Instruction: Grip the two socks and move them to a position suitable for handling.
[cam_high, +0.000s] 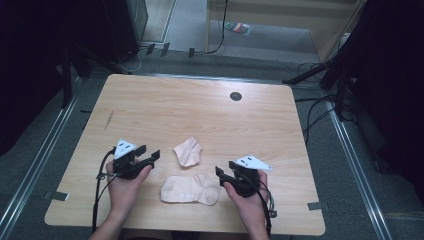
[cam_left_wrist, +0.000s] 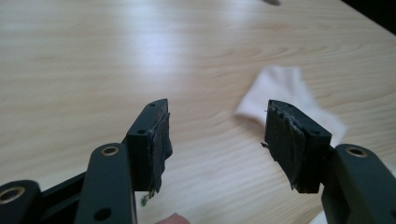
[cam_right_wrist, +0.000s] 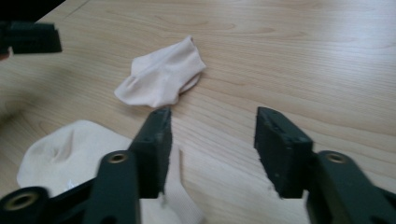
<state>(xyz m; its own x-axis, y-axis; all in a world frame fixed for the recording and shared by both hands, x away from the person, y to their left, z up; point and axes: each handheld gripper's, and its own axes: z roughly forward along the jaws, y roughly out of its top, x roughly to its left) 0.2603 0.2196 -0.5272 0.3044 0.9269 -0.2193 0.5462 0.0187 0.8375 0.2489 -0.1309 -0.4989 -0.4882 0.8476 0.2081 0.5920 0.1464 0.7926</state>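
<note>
My 2 soft, peach-pale socks on pale woodgrain table (cam_high: 150, 100), folded sock (cam_high: 188, 151) far, flat sock (cam_high: 190, 189) near, between my left gripper (cam_high: 150, 156) and right gripper (cam_high: 222, 174), both part-open, empty, frayed pad (cam_left_wrist: 285, 140) seen close up.

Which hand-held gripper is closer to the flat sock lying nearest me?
Right. The right hand-held gripper sits at the flat sock's right end; the left hand-held gripper is farther, off its upper left.
</note>
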